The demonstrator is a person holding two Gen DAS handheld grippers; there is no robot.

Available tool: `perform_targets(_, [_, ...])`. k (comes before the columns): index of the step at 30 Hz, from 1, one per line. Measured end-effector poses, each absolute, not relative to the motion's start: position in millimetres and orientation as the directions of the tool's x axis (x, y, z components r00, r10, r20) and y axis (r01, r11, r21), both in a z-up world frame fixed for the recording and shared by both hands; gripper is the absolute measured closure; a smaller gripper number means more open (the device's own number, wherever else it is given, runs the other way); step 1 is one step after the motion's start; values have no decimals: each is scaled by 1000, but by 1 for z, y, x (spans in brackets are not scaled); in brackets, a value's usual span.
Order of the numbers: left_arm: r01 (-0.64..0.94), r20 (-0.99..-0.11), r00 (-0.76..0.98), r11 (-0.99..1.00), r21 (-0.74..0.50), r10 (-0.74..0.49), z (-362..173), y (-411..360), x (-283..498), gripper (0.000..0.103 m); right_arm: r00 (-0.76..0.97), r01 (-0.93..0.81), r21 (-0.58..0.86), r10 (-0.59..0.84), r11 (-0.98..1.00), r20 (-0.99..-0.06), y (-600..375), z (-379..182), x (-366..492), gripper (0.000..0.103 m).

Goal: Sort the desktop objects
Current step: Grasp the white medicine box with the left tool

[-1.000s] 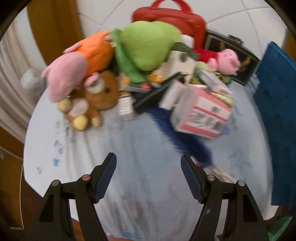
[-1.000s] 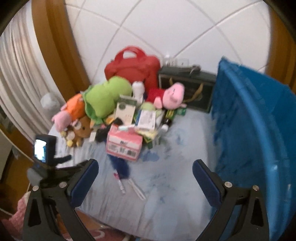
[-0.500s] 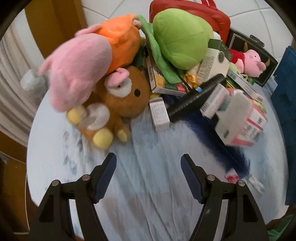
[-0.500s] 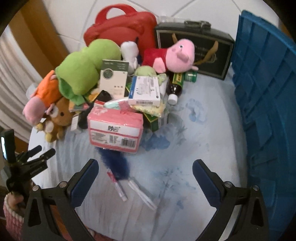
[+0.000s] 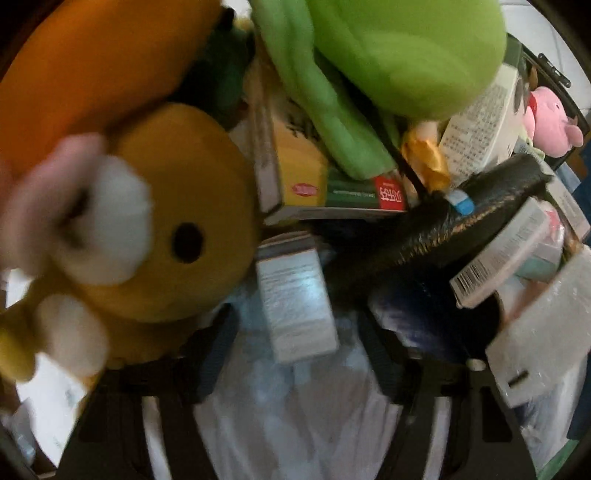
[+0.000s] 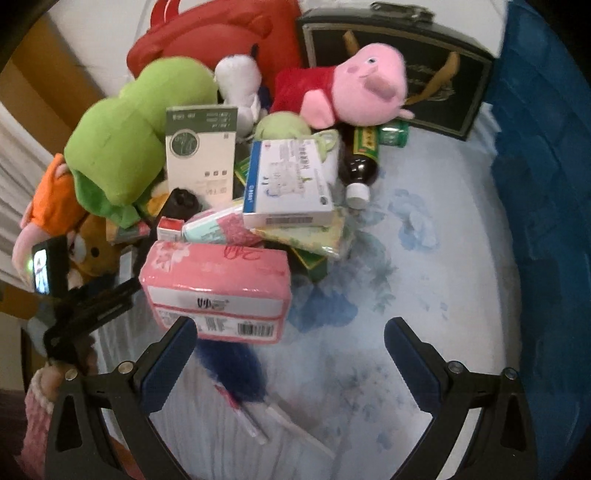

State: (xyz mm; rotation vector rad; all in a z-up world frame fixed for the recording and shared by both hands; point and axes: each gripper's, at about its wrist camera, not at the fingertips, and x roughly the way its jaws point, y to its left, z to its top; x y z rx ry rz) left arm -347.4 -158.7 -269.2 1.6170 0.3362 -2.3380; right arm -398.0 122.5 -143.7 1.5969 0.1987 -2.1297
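Note:
A pile of toys and boxes lies on a pale blue cloth (image 6: 424,266). My left gripper (image 5: 299,347) is open, its jaws on either side of a small white box (image 5: 295,295), with a brown bear plush (image 5: 162,236) at its left finger. My right gripper (image 6: 288,354) is open and empty, just in front of a pink tissue pack (image 6: 218,291). The pile also holds a green plush (image 6: 125,140), a pink pig plush (image 6: 362,88), a blue-and-white medicine box (image 6: 291,184) and a dark bottle (image 6: 360,162). The left gripper shows in the right wrist view (image 6: 92,306).
A blue bin (image 6: 546,184) stands at the right. A red bag (image 6: 221,33) and a dark case (image 6: 406,62) stand behind the pile against the wall. A blue duster (image 6: 236,362) and pens (image 6: 258,424) lie near the front edge.
My left gripper has moved forward, close into the pile by the bear and the small white box. My right gripper has moved closer to the pink tissue pack.

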Motion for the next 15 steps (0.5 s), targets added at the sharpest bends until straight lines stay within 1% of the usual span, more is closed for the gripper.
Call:
perform_targets(1, [354, -939, -330, -935, -28, -97, -271, -158, -348, 64, -205, 453, 161, -278, -877, -938, 118, -147, -400, 0])
perform_targets(2, [354, -935, -333, -935, -7, -120, -270, -155, -347, 70, -205, 453, 161, -278, -877, -938, 118, -147, -400, 0])
perform_targets(6, [354, -935, -339, -935, -28, -100, -265, -152, -331, 71, -165, 485, 166, -276, -858, -947, 97, -159, -409, 0])
perform_targets(8, [350, -938, -330, -937, -20, -103, -262, -147, -318, 71, -151, 502, 177, -287, -847, -946, 91, -161, -408, 0])
perform_targets(10, [355, -939, -328, -935, -22, -102, -259, -144, -309, 71, -129, 540, 204, -320, -816, -938, 74, -163, -404, 0])
perform_targets(13, [365, -937, -338, -930, -42, -91, -254, -141, -297, 71, -167, 564, 189, -335, -804, -927, 62, -162, -400, 0])
perform_targets(15, [369, -936, -338, -929, -31, -103, -253, -139, -292, 71, -180, 566, 176, -329, -805, -927, 60, -163, -400, 0])
